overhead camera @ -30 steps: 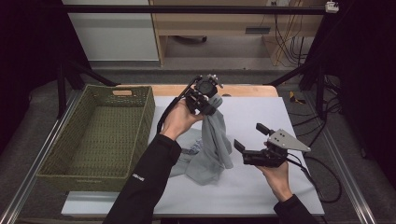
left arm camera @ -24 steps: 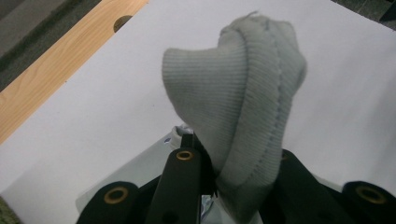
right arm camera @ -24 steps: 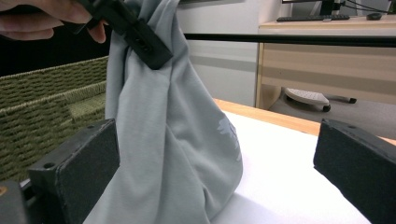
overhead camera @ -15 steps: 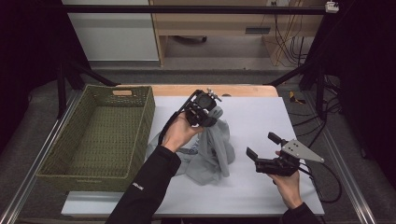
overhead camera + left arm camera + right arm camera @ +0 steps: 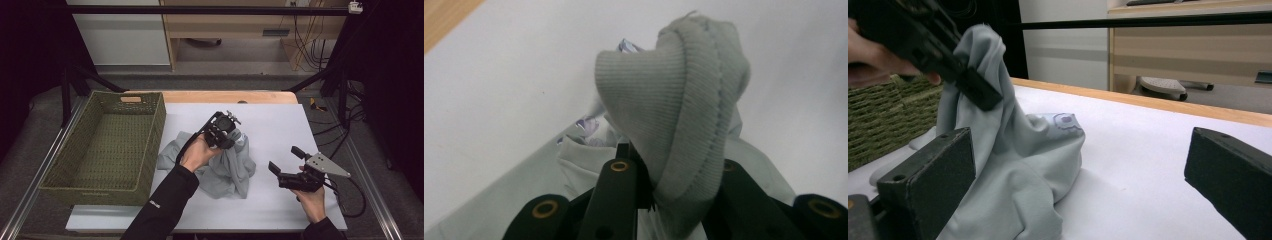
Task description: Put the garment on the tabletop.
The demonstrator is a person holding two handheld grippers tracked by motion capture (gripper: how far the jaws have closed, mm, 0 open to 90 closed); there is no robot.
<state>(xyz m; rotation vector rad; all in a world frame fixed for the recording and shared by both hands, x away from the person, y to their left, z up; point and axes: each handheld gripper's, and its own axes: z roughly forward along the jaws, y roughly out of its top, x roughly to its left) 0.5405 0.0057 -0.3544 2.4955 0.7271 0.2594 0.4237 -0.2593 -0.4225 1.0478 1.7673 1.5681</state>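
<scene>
A light grey garment (image 5: 227, 167) lies bunched on the white table cover (image 5: 280, 120), one end lifted into a peak. My left gripper (image 5: 232, 139) is shut on that peak. In the left gripper view its jaws pinch a ribbed hem (image 5: 674, 100); they have just eased apart a little, with the cloth still pressed between them. My right gripper (image 5: 286, 160) hovers low over the table to the right of the garment, open and holding nothing. In the right gripper view the garment (image 5: 1018, 165) hangs from the left gripper (image 5: 973, 85), and a small purple print shows on it.
A green woven basket (image 5: 157, 125) stands along the left side of the table, nothing visible inside. The table's wooden back edge (image 5: 210, 95) runs behind the cover. Cables trail off the right side. Bare cover lies in front of and behind the right gripper.
My left hand has come down with the garment, so the cloth now heaps lower and wider on the table. My right gripper has drifted right and lower, away from the garment.
</scene>
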